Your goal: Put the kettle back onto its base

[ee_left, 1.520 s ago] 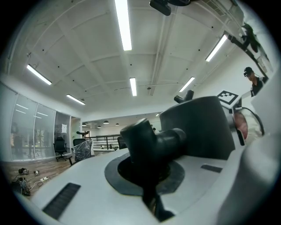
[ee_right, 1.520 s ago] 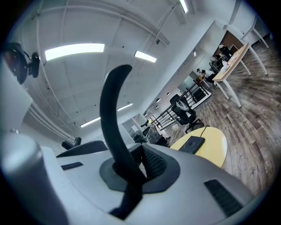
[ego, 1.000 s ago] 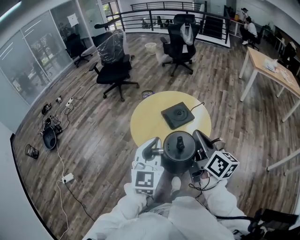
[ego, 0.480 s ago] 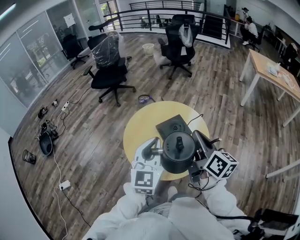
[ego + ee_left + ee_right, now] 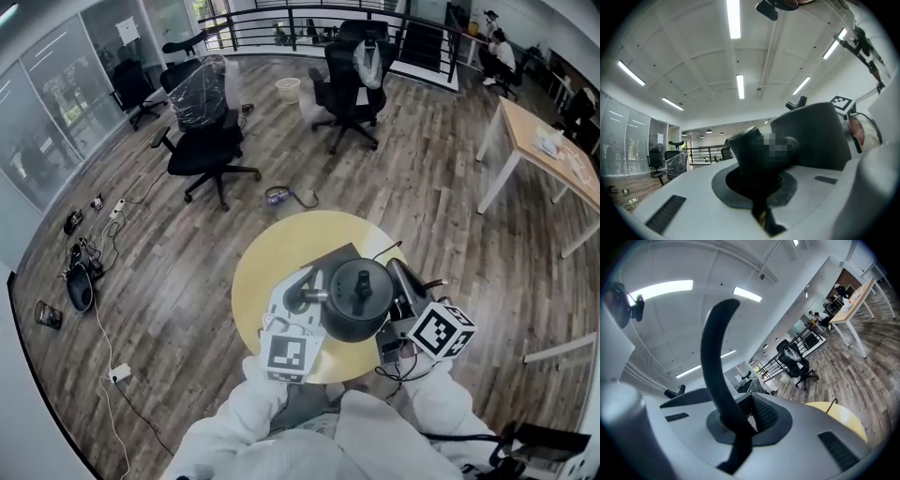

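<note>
Kettle (image 5: pixel 357 298) hangs over its base (image 5: pixel 327 256), left hand-held gripper (image 5: pixel 306 298) pinching the spout (image 5: pixel 752 152), right hand-held gripper (image 5: pixel 406 304) pinching the handle (image 5: pixel 717 362).

The right gripper (image 5: pixel 740 423) has its jaws clamped on the kettle handle (image 5: pixel 715 352), a curved black bar that rises from between the ribbed pads and arcs toward the ceiling. Low to the right of the handle lies the edge of a round yellow table (image 5: pixel 846 420), with a thin black cable (image 5: pixel 830 404) looping at its rim. Further right of the handle, a black office chair (image 5: pixel 799 366) stands on the wood floor (image 5: pixel 862 376). A pale wooden desk (image 5: pixel 853 303) sits further right still.
</note>
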The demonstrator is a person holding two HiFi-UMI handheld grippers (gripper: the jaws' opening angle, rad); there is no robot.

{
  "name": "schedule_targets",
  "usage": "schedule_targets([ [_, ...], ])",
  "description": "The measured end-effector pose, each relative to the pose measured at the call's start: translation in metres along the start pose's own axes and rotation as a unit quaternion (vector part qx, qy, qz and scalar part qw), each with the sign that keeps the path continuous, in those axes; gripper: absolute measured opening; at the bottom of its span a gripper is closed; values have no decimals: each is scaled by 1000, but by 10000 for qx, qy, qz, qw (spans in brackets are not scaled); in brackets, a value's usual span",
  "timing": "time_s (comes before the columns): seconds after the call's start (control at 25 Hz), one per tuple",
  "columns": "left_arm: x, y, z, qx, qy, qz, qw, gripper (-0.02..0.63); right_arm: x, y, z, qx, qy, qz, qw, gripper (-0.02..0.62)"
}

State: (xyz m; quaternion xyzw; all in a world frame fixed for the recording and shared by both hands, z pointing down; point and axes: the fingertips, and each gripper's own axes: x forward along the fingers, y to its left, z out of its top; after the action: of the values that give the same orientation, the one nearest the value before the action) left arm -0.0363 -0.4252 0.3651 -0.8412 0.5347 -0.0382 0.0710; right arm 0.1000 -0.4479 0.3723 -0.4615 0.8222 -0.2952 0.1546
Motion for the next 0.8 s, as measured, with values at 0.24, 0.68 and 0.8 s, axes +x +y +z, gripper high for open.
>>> schedule_targets([
  [0.24, 48, 26, -9, 116, 47, -70, 9999, -2, 48, -25, 10, 119, -63, -96, 9999, 9],
  [0.68, 123, 65, -75, 37, 125, -65, 9999, -2, 129, -87, -6, 163, -16, -257, 9995, 11],
  [0.8, 135, 66, -99, 11, 211, -81, 9997, -2, 142, -109, -23, 184, 35, -269, 9995, 9],
])
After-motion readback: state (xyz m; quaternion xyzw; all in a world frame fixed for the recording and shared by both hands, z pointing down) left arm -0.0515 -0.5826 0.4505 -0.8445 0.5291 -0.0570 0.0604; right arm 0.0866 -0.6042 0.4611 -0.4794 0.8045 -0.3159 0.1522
